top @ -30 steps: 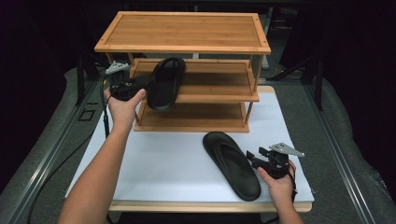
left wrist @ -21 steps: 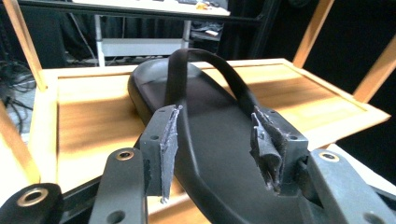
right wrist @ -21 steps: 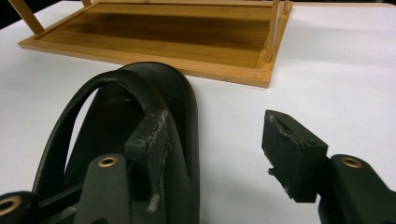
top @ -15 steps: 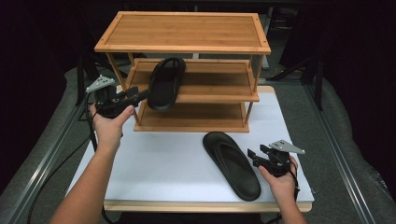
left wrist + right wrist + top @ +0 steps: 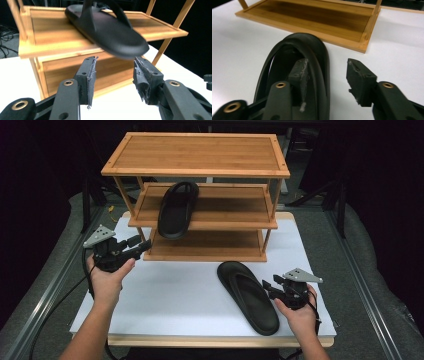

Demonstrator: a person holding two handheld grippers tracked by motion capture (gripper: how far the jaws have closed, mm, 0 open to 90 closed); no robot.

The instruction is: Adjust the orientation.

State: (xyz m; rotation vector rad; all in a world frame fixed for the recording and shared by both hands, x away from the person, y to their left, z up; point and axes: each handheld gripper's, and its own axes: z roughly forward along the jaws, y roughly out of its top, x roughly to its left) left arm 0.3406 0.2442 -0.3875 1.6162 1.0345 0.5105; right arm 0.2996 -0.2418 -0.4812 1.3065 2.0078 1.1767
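Observation:
One black sandal [image 5: 176, 211] lies on the middle shelf of a wooden rack [image 5: 200, 170], its heel [image 5: 125, 43] overhanging the front edge. My left gripper [image 5: 140, 245] is open and empty [image 5: 113, 75], left of the rack and just short of that heel. The second black sandal [image 5: 248, 290] lies on the white table. My right gripper [image 5: 267, 289] is at its right side. Its jaws have just been closing. One jaw is inside the sandal [image 5: 287, 65] and the other outside, so the side rim is between them, but the right gripper [image 5: 325, 77] is open, with a gap to the outer pad.
The rack's bottom shelf [image 5: 205, 245] and top shelf [image 5: 195, 152] are bare. The white tabletop [image 5: 170, 295] spreads between my two hands. Grey rails [image 5: 50, 280] run along both sides, with dark surroundings. A cable trails from the left gripper.
My left hand has drawn back from the shelf, leftward and toward the table's front, leaving the sandal on the middle shelf. The right gripper's jaws have narrowed around the other sandal's rim.

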